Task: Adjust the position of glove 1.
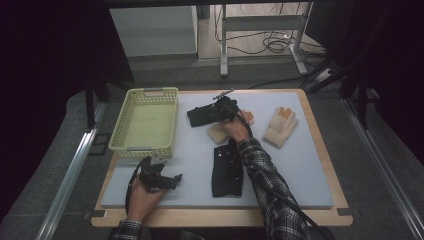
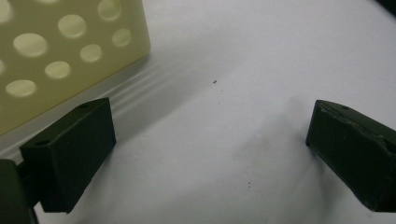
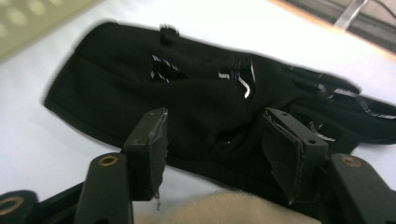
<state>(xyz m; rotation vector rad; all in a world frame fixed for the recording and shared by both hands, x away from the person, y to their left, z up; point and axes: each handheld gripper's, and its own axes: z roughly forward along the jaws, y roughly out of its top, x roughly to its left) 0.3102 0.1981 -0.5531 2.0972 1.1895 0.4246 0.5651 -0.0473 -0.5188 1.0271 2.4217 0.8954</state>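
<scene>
Straddling the far black glove (image 3: 196, 98), right gripper (image 3: 212, 140) jaws apart — likely lining up a grab; left gripper (image 2: 210, 154) also apart, idle beside basket (image 2: 56, 56)

overhead forward-down; gripper views close.

The left gripper (image 1: 161, 178) is resting low near the table's front, jaws spread wide. The right gripper (image 1: 220, 111) is reaching far forward on an outstretched arm, jaws parted.
</scene>
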